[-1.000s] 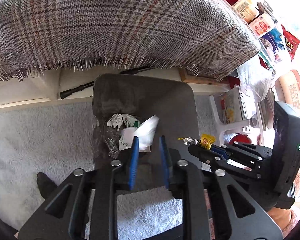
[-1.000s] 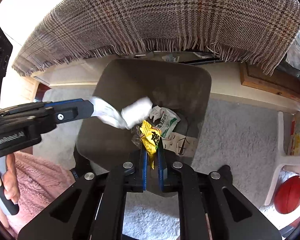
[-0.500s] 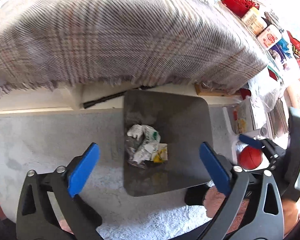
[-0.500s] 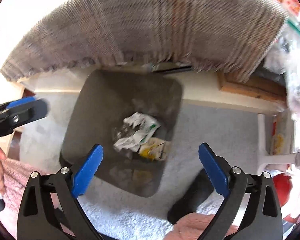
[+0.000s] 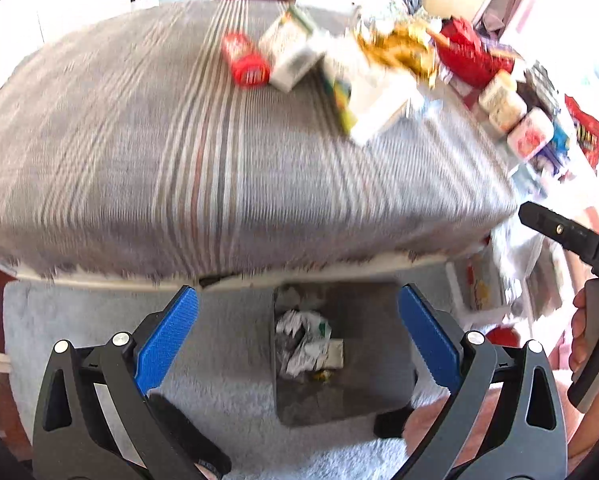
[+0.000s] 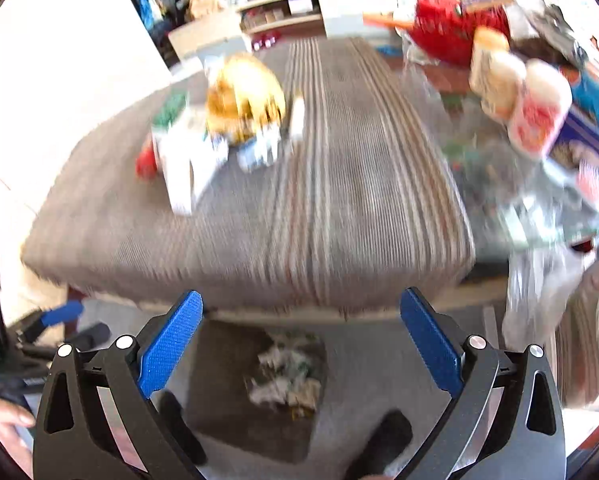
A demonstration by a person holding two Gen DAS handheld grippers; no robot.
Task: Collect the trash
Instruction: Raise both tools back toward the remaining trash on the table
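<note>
A grey bin [image 5: 351,396] [image 6: 223,376] stands on the pale carpet below both grippers, with crumpled wrappers [image 5: 305,344] [image 6: 287,376] lying inside it. My left gripper [image 5: 297,312] hangs high above the bin, open and empty. My right gripper [image 6: 301,320] is just as high, its jaws opening wide with nothing between them. On the plaid-covered table [image 5: 179,160] [image 6: 339,208] lie a golden wrapper [image 5: 399,48] [image 6: 243,100], a white carton [image 5: 295,52] [image 6: 183,160] and a red-capped item [image 5: 247,62] [image 6: 145,164], all blurred.
Jars [image 6: 539,108], snack packets [image 5: 585,136] and a red basket [image 5: 471,56] crowd the table's right end. A clear plastic bag [image 6: 539,280] hangs off that side. A person's dark-socked feet [image 6: 383,440] flank the bin. A hand [image 5: 591,340] holds the right gripper's handle.
Both grippers opened and let go: the white tissue and the yellow wrapper now lie in the bin. Both grippers rose and tilted up, so the table top has come into view.
</note>
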